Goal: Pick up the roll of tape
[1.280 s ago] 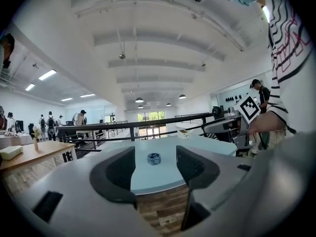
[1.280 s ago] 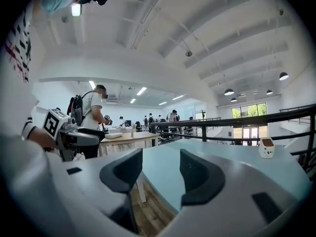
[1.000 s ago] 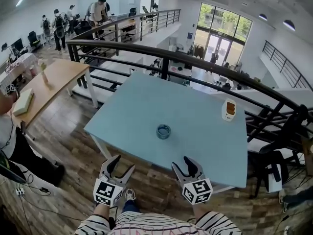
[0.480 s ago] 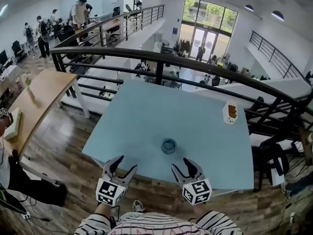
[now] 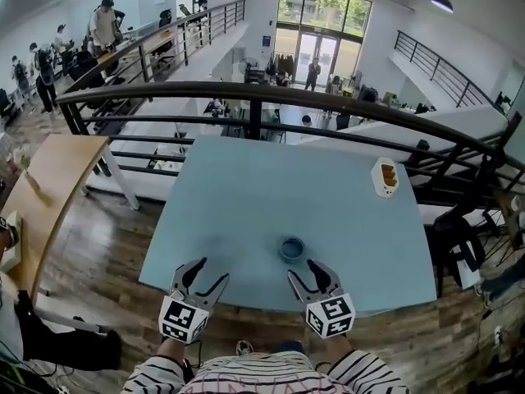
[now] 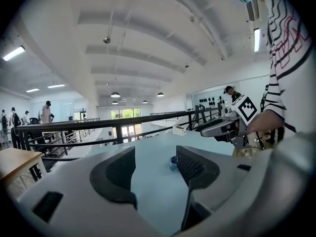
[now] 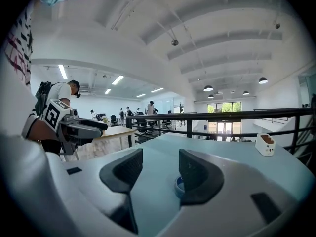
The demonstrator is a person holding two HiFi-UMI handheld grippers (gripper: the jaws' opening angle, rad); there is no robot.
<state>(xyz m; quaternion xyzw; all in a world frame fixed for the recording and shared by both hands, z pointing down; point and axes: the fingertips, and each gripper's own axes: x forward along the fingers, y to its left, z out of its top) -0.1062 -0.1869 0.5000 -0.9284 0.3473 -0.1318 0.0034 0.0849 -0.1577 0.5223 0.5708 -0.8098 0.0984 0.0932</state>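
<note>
A small bluish roll of tape (image 5: 291, 248) lies flat on the pale blue table (image 5: 246, 195), close to its near edge. My right gripper (image 5: 312, 274) is open just in front of the roll, a little to its right. The roll (image 7: 179, 184) peeks out from behind the right jaw in the right gripper view. My left gripper (image 5: 204, 275) stands open over the table's near edge, well left of the roll, with nothing between its jaws. In the left gripper view the roll (image 6: 173, 163) shows beside the right jaw, and the right gripper (image 6: 224, 127) is at the right.
A small white box with an orange top (image 5: 384, 177) stands at the table's far right. A black railing (image 5: 271, 97) runs behind the table. A wooden table (image 5: 45, 179) is at the left, a dark chair (image 5: 459, 249) at the right. People stand far off.
The table and roll have come nearer in the head view. Both grippers now reach the table's near edge, the right one close to the roll. Both stay open.
</note>
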